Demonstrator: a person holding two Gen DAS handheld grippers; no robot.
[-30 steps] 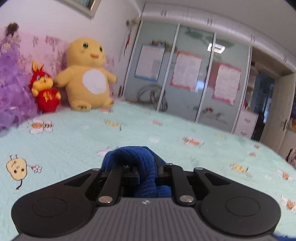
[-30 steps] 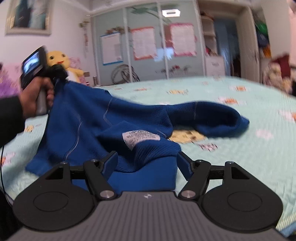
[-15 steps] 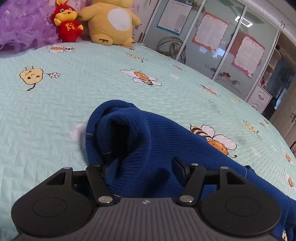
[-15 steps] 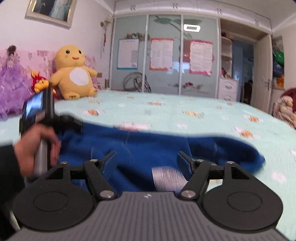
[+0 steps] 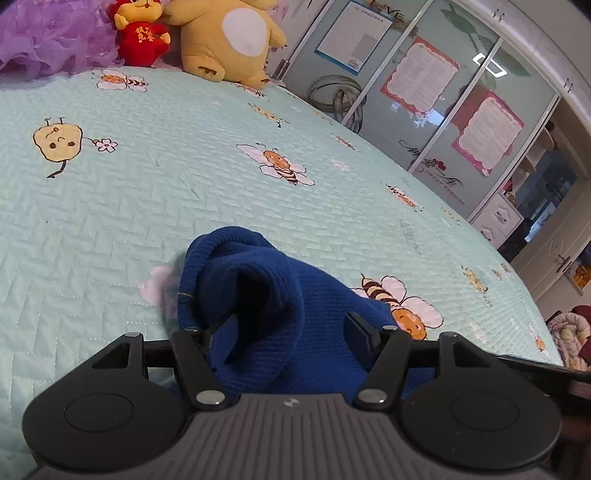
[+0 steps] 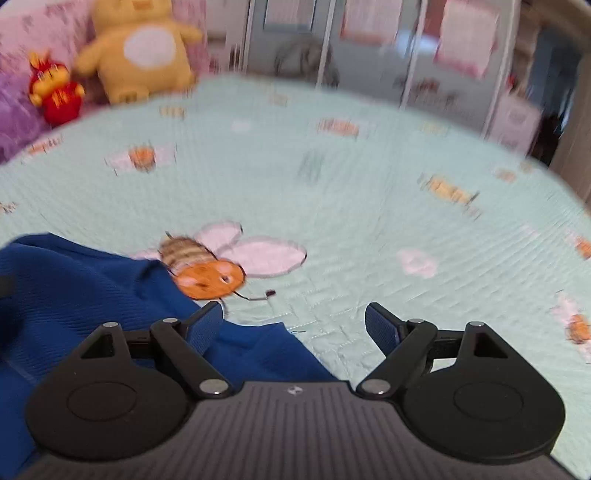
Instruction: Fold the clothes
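Blue ribbed sweater (image 5: 291, 317) lying on the bed (image 5: 147, 206), bunched into a raised hump with a rolled, stitched edge curling over at its far side. Left gripper (image 5: 291, 328) released, jaws standing apart over that hump; knit fabric rising between the two blue pads, left pad (image 5: 223, 332) close against a fold, though no squeeze to be seen. In the right wrist view, heavily blurred, the same sweater (image 6: 85, 295) spread flat across the lower left, one corner reaching in under the middle of the tool. Right gripper (image 6: 295, 328) free of any load, jaws opening wide, left pad (image 6: 203, 328) hanging over the cloth's edge, right pad over bare quilt; only bedspread and a sliver of blue between them. Pale mint quilted cover printed with bees (image 6: 210, 269) and small flowers, one bee partly tucked under the sweater's edge. At the far end of the bed, a yellow plush toy (image 5: 229, 37) seated beside a smaller red plush (image 5: 142, 31), purple frilly fabric (image 5: 48, 40) to their left. Beyond, sliding wardrobe doors (image 5: 424, 96) carrying pink-framed and blue-framed sheets. A dark strap or cable (image 5: 535, 365) trailing off at the right edge of the left wrist view.
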